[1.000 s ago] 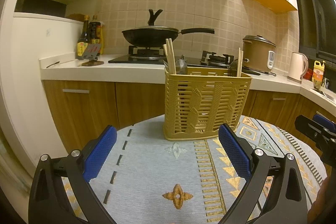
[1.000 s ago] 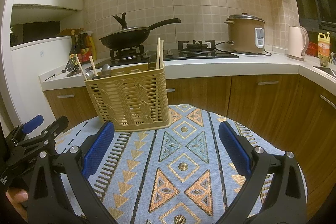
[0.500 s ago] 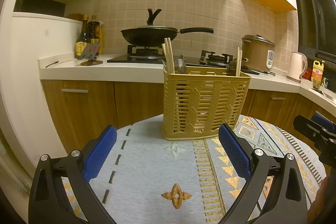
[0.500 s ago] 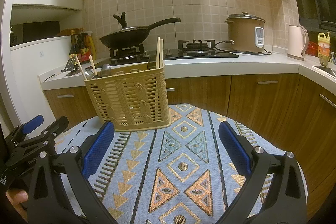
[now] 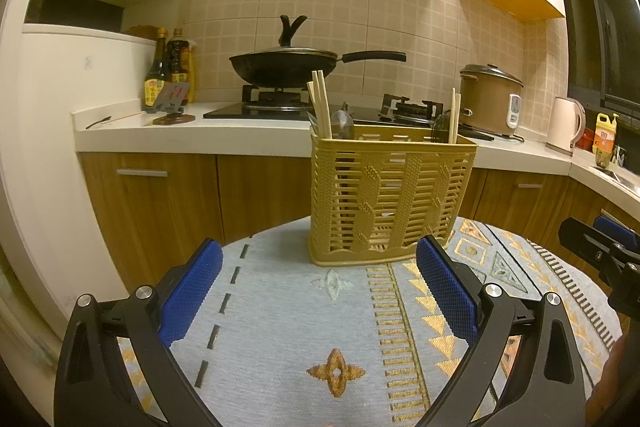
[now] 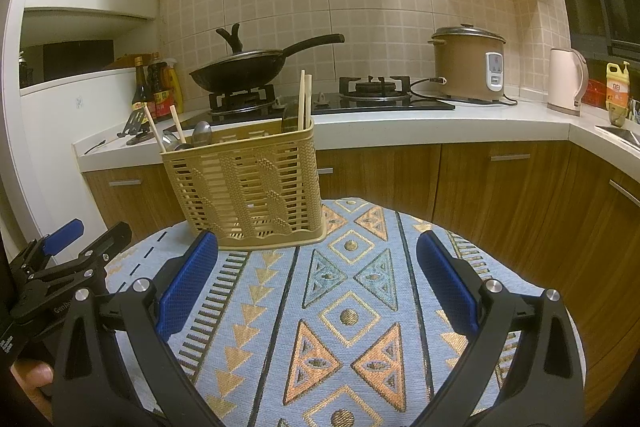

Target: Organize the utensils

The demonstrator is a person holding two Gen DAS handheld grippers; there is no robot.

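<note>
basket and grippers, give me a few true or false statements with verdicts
1. The basket stands upright on the patterned cloth. True.
2. The left gripper is shut on a chopstick. False: its jaws are open and hold nothing.
3. Chopsticks stick up out of the basket. True.
4. The right gripper grips the basket. False: its jaws are open and empty, short of it.
5. The wok sits on the cloth. False: it is on the stove.
</note>
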